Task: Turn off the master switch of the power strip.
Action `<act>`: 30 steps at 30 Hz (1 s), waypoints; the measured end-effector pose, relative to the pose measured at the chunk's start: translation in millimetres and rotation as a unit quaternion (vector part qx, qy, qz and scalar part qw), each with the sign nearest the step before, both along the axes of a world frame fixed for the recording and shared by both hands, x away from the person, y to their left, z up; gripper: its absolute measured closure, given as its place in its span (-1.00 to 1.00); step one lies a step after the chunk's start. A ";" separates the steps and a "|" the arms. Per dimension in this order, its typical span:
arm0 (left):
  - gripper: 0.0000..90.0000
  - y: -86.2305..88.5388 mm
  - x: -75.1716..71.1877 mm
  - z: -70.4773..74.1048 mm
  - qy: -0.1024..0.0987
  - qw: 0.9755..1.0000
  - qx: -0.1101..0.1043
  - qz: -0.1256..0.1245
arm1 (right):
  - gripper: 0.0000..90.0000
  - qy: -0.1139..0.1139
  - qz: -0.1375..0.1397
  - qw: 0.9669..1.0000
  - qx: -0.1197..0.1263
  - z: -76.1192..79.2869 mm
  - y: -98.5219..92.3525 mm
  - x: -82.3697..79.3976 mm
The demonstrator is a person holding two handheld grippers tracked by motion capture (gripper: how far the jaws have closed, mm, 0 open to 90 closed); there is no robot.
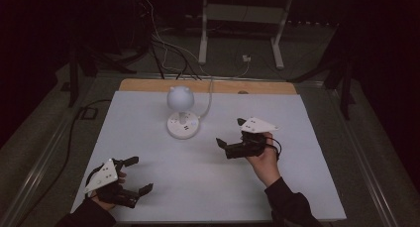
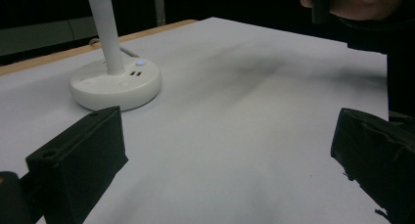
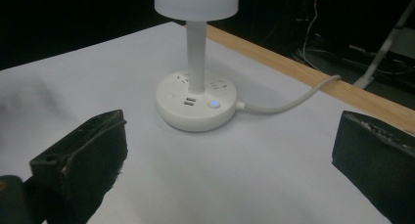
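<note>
1 white lamp point(image 1: 182, 113) with 1 round base, 1 lit button, 2 USB ports. 1 cord point(image 3: 288, 104). 2 grippers: left gripper point(image 1: 137, 176), right gripper point(image 1: 229, 134).

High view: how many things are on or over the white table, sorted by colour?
White: 1, the desk lamp with its socket base.
Black: 2, the left gripper and the right gripper, each held in a hand.
Total: 3.

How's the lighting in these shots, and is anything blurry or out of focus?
High view: dim, surroundings nearly black, the white table sheet the brightest area, soft overall. Left gripper view: grey shadow smudges across the sheet, the lamp base fairly sharp, the near jaws blurred. Right gripper view: evenly lit, the base's small blue light glows, the near jaws out of focus.
</note>
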State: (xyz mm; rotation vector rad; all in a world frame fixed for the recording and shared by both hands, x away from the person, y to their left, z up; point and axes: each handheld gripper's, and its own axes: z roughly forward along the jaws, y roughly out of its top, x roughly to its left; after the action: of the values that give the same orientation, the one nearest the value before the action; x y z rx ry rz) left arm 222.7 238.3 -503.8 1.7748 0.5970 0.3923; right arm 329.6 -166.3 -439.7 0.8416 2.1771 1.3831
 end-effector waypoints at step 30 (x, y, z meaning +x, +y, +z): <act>-0.99 1.7 -0.8 1.2 0.002 1.000 -0.013 -0.004 | -1.00 0.034 0.019 0.999 -0.002 -23.9 65.6 51.9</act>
State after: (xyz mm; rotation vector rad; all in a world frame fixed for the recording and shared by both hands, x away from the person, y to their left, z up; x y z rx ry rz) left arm 221.8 240.1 -502.7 1.7533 0.5950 0.3756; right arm 381.6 -100.8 -463.7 0.8625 2.2570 1.3855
